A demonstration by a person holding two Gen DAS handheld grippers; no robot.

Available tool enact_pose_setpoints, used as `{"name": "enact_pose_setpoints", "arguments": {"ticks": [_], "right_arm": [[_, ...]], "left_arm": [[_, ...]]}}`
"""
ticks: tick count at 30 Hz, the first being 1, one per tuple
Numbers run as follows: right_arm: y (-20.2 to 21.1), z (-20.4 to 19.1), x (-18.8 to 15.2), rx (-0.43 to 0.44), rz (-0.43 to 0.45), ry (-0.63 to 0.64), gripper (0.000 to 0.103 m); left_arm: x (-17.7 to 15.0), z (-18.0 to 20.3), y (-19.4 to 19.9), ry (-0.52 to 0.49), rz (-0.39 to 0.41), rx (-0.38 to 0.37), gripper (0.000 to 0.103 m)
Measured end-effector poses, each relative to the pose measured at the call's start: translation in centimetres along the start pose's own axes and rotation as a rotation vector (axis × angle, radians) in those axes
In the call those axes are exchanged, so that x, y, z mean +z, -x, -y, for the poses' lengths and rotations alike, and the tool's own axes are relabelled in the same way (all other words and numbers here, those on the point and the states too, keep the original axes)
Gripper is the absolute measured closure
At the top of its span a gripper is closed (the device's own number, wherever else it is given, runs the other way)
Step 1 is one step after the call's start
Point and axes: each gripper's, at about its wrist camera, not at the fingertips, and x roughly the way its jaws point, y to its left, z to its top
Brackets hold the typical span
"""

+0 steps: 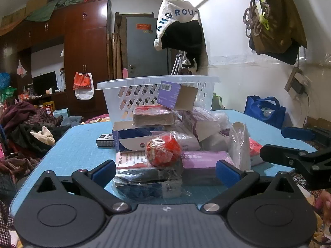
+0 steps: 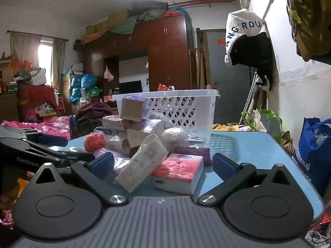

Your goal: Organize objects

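A pile of packets and boxes lies on the blue table, in front of a white plastic basket. A purple box tops the pile. A red ball in plastic wrap sits at the pile's front. My left gripper is open, its jaws on either side of a dark wrapped packet. My right gripper is open just before a pink tissue pack and a white wrapped packet. The basket and the red ball also show in the right wrist view.
The right gripper's arm shows at the right of the left wrist view. A blue bag stands off the table's right side. Clothes are heaped on the left. A wardrobe stands behind.
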Motion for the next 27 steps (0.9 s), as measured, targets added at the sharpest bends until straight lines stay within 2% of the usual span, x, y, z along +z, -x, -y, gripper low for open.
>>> {"name": "enact_pose_setpoints", "arguments": {"ticks": [23, 27], "right_arm": [[0.07, 0.44, -0.05, 0.054, 0.002, -0.027, 0.0], [0.15, 0.68, 0.05, 0.034, 0.016, -0.037, 0.0]], "left_arm": [[0.11, 0.08, 0.13, -0.001, 0.004, -0.008, 0.0], [0.07, 0.06, 0.1, 0.001, 0.002, -0.007, 0.001]]}}
